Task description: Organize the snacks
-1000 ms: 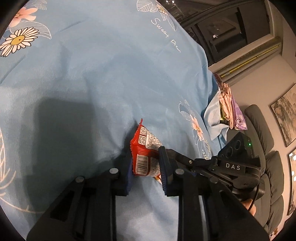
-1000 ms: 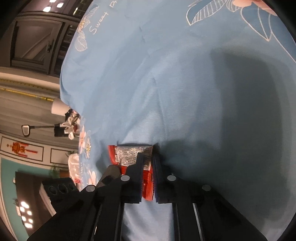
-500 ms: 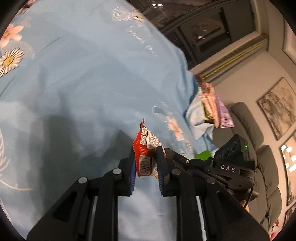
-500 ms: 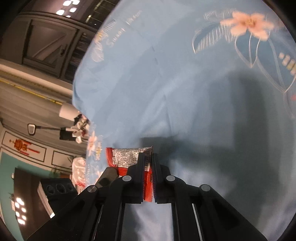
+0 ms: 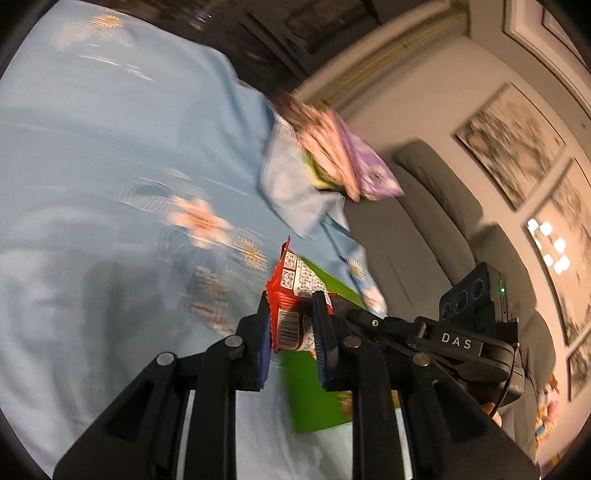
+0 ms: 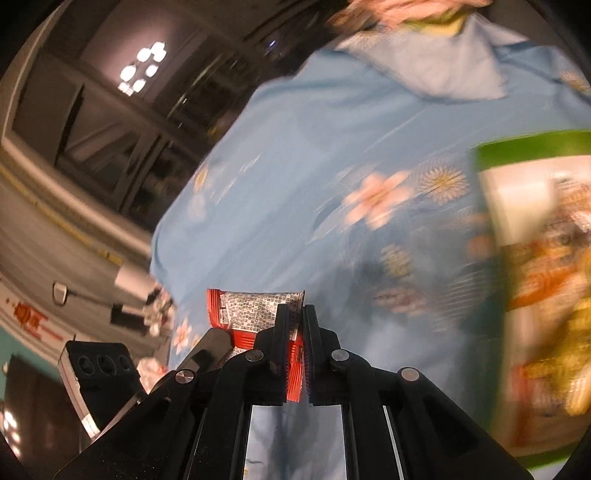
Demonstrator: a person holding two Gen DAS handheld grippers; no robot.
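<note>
Fingers of the left gripper are pinched on the red snack packet. Seen from the left wrist, the packet stands up between the blue pads with its barcode end low in the grip and its printed top edge poking out beyond the tips, so its long axis runs roughly along the fingers. Just behind and below it lies a green snack bag on the blue floral cloth. Further off, a heap of pink and purple packets rests at the cloth's far edge beside a grey sofa. The right gripper's black body comes in from the right, marked DAS, and meets the same packet.

From the right wrist, the right gripper has its fingers pressed nearly together on the packet's crimped red edge, so the packet spreads out to the left of the tips, broadside to this camera. Its long axis lies across these fingers. The green snack bag fills the right of this view, close by, blurred. The heap of packets shows at the top.

Both grippers share one packet, held clear of the cloth. I would judge the green bag the nearer resting place and the far heap the likelier pile, and the right hand sits closer to the green bag.
</note>
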